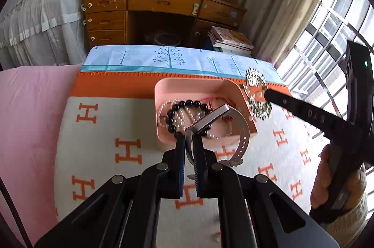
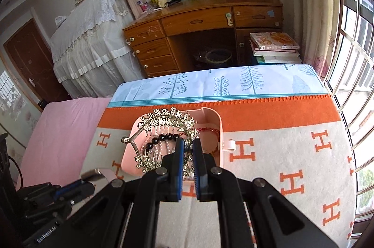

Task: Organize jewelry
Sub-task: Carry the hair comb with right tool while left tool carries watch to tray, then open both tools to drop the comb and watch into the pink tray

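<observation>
Left wrist view puts a grey watch (image 1: 224, 129) at the centre: the left claw (image 1: 188, 140) has its two fingers pinched onto the strap, with the flat metal case raised over the near edge of a pink tray (image 1: 184, 86) and the looped strap curling down over the tray's near right corner. Inside the tray lie a black bead bracelet (image 1: 187, 105), a pearl strand (image 1: 163, 110) and a red cord bracelet (image 1: 217, 99), overlapping one another.

At the tray's right rim hangs an ornate gold hair comb (image 1: 257, 93), held off the surface by the right claw (image 2: 187, 150). From the right wrist view this claw is nearly closed, its fingers squeezing the comb's (image 2: 163, 122) metal frame, so that the leafy crown and its row of teeth hang over the tray (image 2: 215, 117), above the black beads (image 2: 163, 137) and the red cord (image 2: 210, 131). The watch case (image 2: 92, 173) and the other claw show at the lower left of this view.

The tray sits on a white blanket (image 1: 116, 131) printed with orange H letters and edged with an orange band. Under it lies a pale blue sheet with tree drawings (image 2: 210, 84), and a pink cover (image 1: 30, 119) spreads to the left. Beyond stand a wooden desk (image 2: 198, 21) with drawers, a stack of books (image 2: 273, 44) beside it, and a window (image 2: 350, 37) on the right.
</observation>
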### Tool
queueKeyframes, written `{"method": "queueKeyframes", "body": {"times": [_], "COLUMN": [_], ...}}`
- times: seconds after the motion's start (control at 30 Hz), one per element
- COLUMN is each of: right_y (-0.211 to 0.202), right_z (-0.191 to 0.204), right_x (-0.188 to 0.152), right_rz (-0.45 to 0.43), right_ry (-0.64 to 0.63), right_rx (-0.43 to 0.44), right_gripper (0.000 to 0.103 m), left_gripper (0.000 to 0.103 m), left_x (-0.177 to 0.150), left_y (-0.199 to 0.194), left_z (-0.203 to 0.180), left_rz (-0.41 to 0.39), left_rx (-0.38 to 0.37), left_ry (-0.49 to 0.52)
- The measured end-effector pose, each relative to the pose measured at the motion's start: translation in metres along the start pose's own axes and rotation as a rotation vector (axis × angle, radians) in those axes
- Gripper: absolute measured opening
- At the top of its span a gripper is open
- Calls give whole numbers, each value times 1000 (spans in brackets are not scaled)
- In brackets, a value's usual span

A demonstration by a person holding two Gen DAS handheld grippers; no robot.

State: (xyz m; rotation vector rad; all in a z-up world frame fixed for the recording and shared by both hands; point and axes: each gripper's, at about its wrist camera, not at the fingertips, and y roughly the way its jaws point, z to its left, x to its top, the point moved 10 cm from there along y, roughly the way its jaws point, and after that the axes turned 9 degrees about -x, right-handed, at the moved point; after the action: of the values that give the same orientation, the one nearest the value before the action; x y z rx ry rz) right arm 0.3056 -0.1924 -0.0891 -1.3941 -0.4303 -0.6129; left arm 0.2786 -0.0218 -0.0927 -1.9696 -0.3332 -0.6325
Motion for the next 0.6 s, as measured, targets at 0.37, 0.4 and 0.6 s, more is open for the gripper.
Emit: {"method": "queueKeyframes", "body": {"times": [0.37,0.4,0.6], "right_y": [75,78,88], "right_z": [-6,-5,-8], "right_x": [-14,-17,-33], "right_rz": [131,140,199], "right_ry": [68,66,52], "right_rx": [-17,-19,-30], "right_gripper": [7,7,9], "left_gripper": [5,5,27], "left_x": [-2,-3,-6], "left_y": [113,116,104], "left_z": [34,35,28], "left_rz": [123,124,91], "left_rx": [53,56,47], "left_ry": [-119,-117,-41]}}
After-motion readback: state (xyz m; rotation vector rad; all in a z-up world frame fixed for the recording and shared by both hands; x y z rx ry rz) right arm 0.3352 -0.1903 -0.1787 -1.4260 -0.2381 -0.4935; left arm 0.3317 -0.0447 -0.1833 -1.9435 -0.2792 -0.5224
